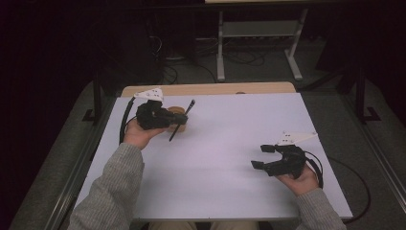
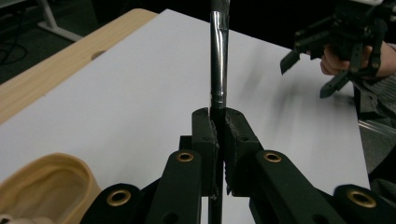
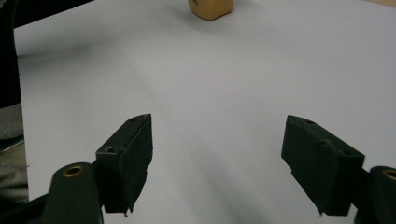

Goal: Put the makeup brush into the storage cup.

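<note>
Left gripper view shows our left gripper (image 2: 218, 133) clamped on the brush (image 2: 218, 60) beside the holder (image 2: 51, 182), not yet placed, while our right gripper (image 3: 219, 163) waits wide open, empty.

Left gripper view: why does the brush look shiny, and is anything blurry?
Left gripper view: glare streaks the brush ferrule; the tan holder at the corner is soft. High view: dim, dark surroundings. Right gripper view: faint shadows on the white table.

White surface (image 1: 225, 143) with a wooden strip (image 1: 210, 89) along the far edge; tan holder (image 1: 178, 114) resting near the far left.
</note>
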Motion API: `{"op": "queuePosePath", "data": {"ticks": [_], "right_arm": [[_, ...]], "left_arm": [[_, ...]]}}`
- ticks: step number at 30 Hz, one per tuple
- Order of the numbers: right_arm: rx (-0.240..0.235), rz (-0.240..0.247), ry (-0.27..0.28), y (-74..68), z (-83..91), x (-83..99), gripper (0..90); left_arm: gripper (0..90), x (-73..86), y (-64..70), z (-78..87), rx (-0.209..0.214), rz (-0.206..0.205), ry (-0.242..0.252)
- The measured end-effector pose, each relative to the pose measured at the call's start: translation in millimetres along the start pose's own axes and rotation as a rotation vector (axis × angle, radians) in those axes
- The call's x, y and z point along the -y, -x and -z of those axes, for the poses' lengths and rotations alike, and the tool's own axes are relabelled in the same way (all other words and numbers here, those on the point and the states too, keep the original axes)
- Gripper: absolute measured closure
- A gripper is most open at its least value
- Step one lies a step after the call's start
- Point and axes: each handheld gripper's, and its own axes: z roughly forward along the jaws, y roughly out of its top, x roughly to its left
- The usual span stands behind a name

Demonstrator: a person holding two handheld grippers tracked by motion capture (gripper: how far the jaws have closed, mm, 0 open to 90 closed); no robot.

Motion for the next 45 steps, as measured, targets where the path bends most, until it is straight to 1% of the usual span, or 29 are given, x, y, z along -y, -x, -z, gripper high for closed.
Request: {"op": "queuePosePath", "data": {"ticks": [4, 10, 14, 18, 19, 25, 29, 31, 36, 40, 45], "right_arm": [[0.004, 0.005, -0.002, -0.6, -0.7, 0.2, 23.4], [0.01, 0.008, 0.009, -0.9, 0.0, -0.3, 23.1], [0.011, 0.01, 0.011, -1.2, 0.3, -0.7, 23.1], [0.01, 0.011, 0.019, -0.5, 1.2, -0.8, 23.1], [0.009, 0.008, 0.019, -0.5, 1.5, -0.8, 23.1], [0.011, -0.003, 0.03, 0.2, 4.6, -0.5, 22.3], [0.016, -0.006, 0.038, 0.9, 5.5, -0.2, 22.0], [0.017, -0.005, 0.036, 1.2, 5.4, -0.3, 21.9], [0.02, -0.002, 0.032, 1.3, 4.3, -0.3, 21.8], [0.023, -0.004, 0.033, 1.7, 4.6, -0.2, 21.6], [0.031, -0.008, 0.035, 2.6, 5.9, 0.4, 21.5]], "left_arm": [[84.0, -6.0, -5.7, 1.2, -0.009, 0.004, 0.017], [84.0, -13.7, -11.5, 2.9, -0.03, 0.009, 0.039], [84.0, -18.0, -16.1, 4.0, -0.046, 0.013, 0.045], [84.1, -23.3, -21.4, 2.8, -0.062, 0.013, 0.046], [84.1, -25.4, -23.0, 1.8, -0.061, 0.019, 0.053], [84.1, -35.8, -31.1, -3.8, -0.071, 0.02, 0.062], [84.1, -42.1, -35.4, -7.5, -0.076, 0.015, 0.067], [84.1, -43.9, -37.0, -8.2, -0.086, 0.01, 0.068], [84.1, -45.9, -45.2, -7.8, -0.101, 0.029, 0.089], [84.1, -47.8, -52.1, -6.5, -0.111, 0.054, 0.118], [84.1, -49.6, -57.1, -9.0, -0.121, 0.061, 0.139]]}}
